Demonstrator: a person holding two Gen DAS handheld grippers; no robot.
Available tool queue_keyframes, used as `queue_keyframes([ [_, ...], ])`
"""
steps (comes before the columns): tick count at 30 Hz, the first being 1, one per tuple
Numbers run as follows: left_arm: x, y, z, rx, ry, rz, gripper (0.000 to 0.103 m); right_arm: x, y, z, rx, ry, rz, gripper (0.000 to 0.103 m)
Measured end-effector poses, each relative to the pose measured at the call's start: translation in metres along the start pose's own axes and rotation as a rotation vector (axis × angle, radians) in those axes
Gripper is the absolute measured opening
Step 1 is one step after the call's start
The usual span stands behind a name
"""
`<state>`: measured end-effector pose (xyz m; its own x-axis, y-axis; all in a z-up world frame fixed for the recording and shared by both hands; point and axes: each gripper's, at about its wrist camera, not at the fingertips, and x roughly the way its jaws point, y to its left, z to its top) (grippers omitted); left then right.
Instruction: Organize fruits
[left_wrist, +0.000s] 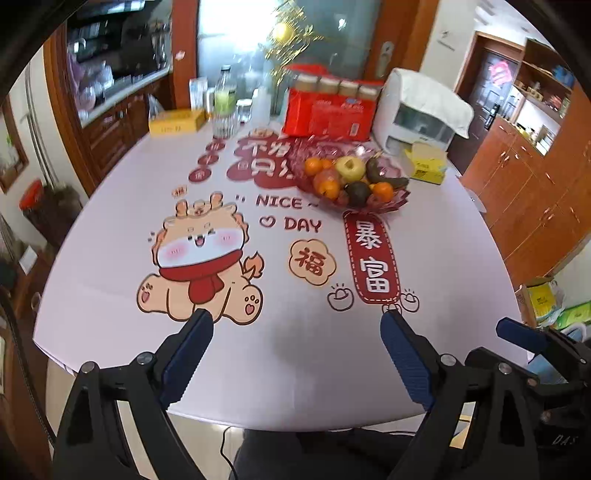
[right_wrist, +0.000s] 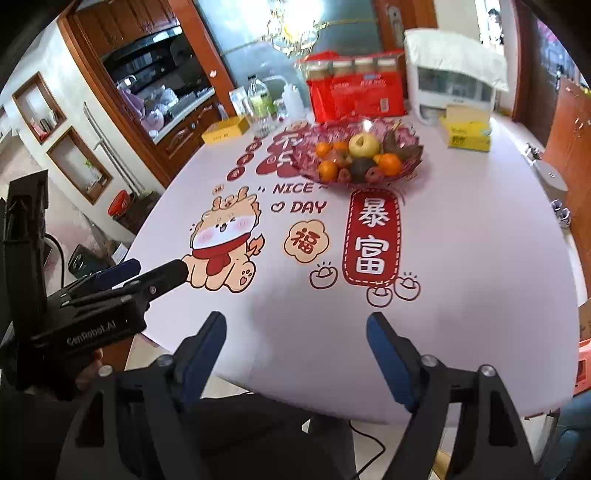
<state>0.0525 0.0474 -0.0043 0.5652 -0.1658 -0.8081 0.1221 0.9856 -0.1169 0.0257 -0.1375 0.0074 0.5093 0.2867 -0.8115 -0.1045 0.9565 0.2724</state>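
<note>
Here the fruits already sit together in the red glass fruit bowl (left_wrist: 391, 205) at the far middle of the table (left_wrist: 110, 295), so little seems left to do, and the risk is mostly in disturbing the pile. If a gripper pushes a round fruit from the side, I think an orange (left_wrist: 383, 192) near the front rim could roll off onto the tablecloth. The left gripper (left_wrist: 297, 321) and the right gripper (right_wrist: 295, 323) both hang over the near edge, well apart from the bowl, each with its jaws wide apart and nothing between them. The pile shows a yellow-green apple (left_wrist: 350, 168) on top, some oranges, and dark fruits (left_wrist: 357, 192) which I cannot identify.
</note>
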Motion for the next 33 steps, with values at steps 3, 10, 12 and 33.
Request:
queue_keyframes([
  [3,-0.011,-0.010,-0.009,0.016,-0.024,0.013,0.094,-0.009,0.002,-0.013,-0.003,-0.022,-0.023,0.082],
  [10,-0.028,-0.020,-0.020,0.028,-0.075,0.074,0.102,-0.022,-0.007,-0.037,0.074,-0.080,-0.029,0.103],
  [12,-0.027,-0.023,-0.021,0.038,-0.071,0.077,0.102,-0.026,-0.010,-0.040,0.089,-0.098,-0.035,0.103],
  [33,-0.021,-0.018,-0.013,0.034,-0.064,0.113,0.102,-0.019,-0.007,-0.029,0.070,-0.126,-0.036,0.103],
])
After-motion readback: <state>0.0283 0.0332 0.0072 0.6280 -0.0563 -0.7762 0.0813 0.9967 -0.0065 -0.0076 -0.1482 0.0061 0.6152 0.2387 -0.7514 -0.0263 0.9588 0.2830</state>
